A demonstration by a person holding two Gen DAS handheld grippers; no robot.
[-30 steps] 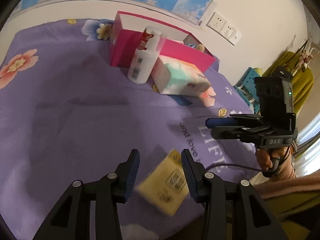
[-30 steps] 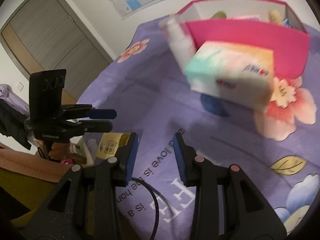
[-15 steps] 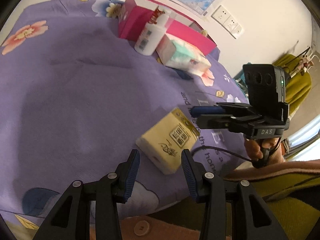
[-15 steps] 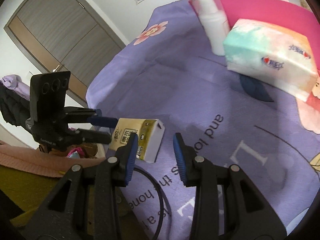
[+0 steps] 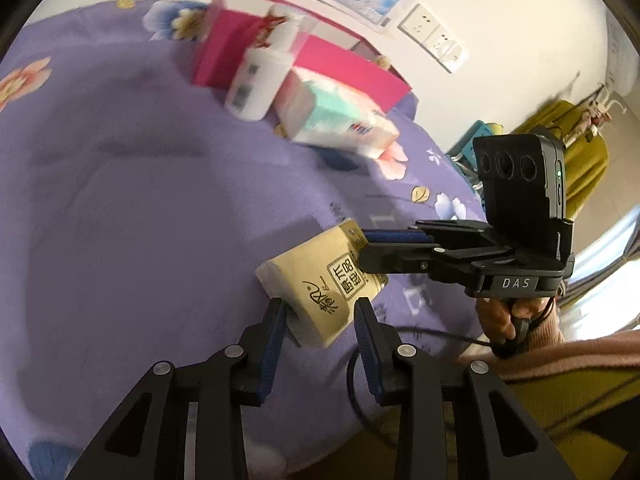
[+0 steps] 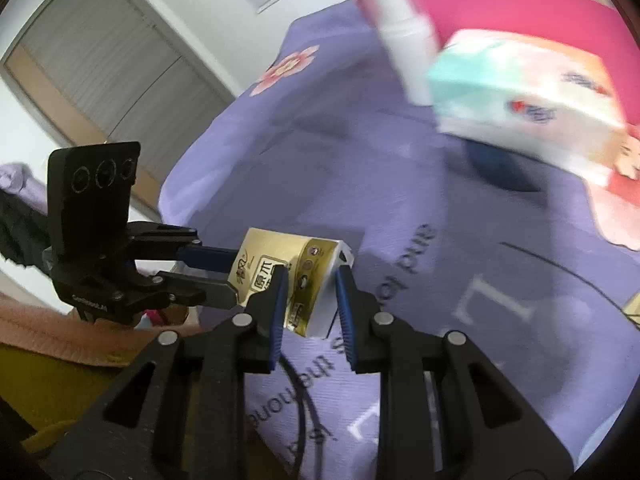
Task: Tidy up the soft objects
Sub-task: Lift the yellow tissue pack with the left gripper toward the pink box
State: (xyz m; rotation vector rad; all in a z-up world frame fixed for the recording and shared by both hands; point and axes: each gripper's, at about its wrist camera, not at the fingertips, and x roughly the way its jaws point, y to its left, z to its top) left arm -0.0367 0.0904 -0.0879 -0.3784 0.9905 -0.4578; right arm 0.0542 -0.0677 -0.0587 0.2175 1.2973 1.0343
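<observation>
A yellow tissue pack (image 5: 320, 284) is held above the purple bedspread (image 5: 120, 200), gripped at both ends. My left gripper (image 5: 320, 316) is shut on its near end. My right gripper (image 6: 310, 292) is shut on its other end (image 6: 304, 280); in the left wrist view the right gripper (image 5: 364, 246) comes in from the right. The left gripper (image 6: 224, 276) shows at the left of the right wrist view. A larger pastel tissue pack (image 5: 340, 120) lies further back in front of a pink box (image 5: 320, 60).
A white lotion bottle (image 5: 260, 80) leans against the pink box. A black cable (image 6: 304, 412) runs over the bed's near edge. Wall sockets (image 5: 432, 36) are on the wall behind. A wardrobe door (image 6: 100, 60) stands far left.
Both grippers have closed in on the yellow tissue pack from opposite ends and now clamp it. A second ago the right gripper was apart from it.
</observation>
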